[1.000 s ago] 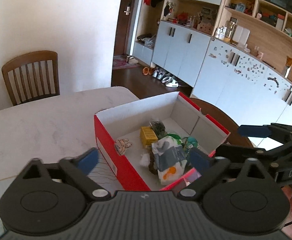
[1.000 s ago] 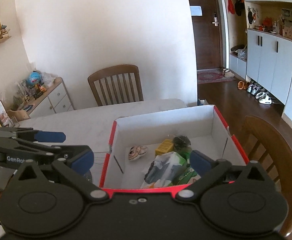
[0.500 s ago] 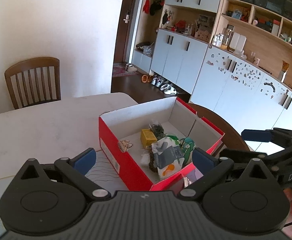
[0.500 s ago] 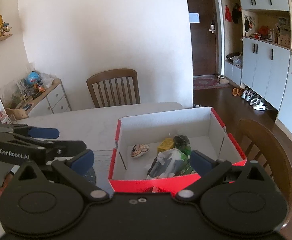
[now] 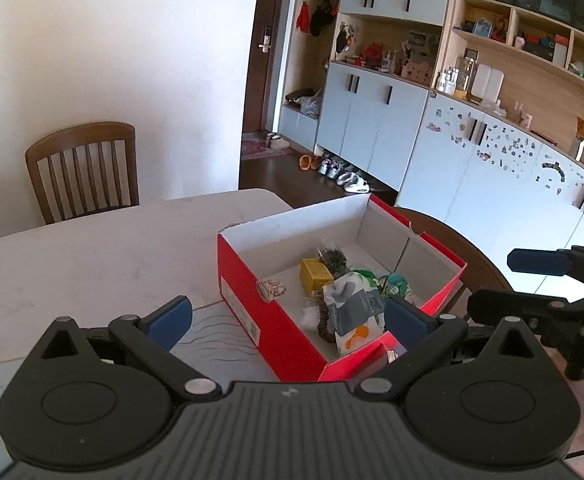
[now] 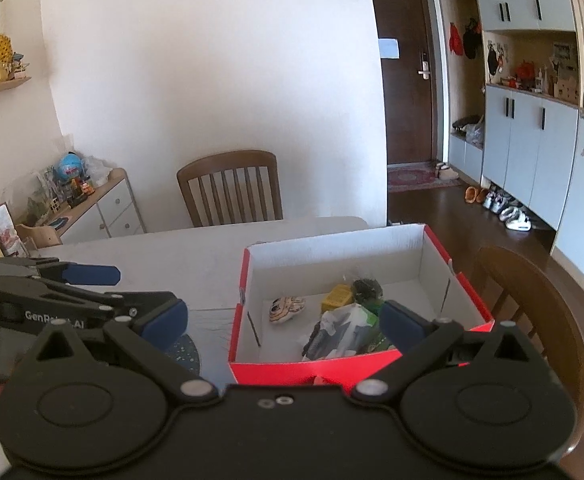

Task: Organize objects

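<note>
A red shoebox [image 5: 244,300] with a white inside stands open on the white table [image 5: 92,256]; it also shows in the right wrist view [image 6: 311,368]. Inside lie a yellow packet [image 5: 315,276], a white and grey pouch [image 5: 351,308], a dark leafy bundle [image 5: 333,258], a green item [image 5: 395,284] and a small striped shell-like piece [image 6: 286,308]. My left gripper [image 5: 288,320] is open and empty, above and in front of the box. My right gripper [image 6: 284,320] is open and empty, also in front of the box. Each gripper shows at the edge of the other's view.
A wooden chair [image 5: 84,168] stands at the table's far side and another chair back [image 6: 531,300] is beside the box. A low sideboard with toys [image 6: 84,200] is at the left. Cabinets [image 5: 371,128] line the far wall.
Both grippers have pulled back and up from the box, so the box looks smaller and lower in both views. Both stay open and empty.
</note>
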`<state>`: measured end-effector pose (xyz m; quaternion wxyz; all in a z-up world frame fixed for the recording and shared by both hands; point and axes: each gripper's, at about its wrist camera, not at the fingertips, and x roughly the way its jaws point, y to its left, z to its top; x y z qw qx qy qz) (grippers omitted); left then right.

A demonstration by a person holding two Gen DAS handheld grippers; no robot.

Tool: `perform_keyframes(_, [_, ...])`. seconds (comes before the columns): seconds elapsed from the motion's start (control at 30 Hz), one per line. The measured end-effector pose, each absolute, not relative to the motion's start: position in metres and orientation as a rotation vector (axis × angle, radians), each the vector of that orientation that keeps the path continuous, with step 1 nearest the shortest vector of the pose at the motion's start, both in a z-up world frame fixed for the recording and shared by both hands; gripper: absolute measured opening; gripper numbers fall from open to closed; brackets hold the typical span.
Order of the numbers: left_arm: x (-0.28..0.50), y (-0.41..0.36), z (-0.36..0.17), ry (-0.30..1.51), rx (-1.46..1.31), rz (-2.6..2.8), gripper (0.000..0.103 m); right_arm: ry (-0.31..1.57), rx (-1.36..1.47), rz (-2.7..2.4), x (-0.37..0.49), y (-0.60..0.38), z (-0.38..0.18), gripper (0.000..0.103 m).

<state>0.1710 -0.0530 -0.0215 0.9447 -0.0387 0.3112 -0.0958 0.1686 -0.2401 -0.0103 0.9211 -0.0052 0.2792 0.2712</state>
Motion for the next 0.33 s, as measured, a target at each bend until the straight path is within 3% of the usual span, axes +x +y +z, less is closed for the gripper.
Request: perform_keyframes(0.33, [0.1668,-0.0546,-0.0187,0.611,-0.064,-0.207,0.103,0.580,-0.022,0.552,0.1684,-0.2385,-0.0125,0.102])
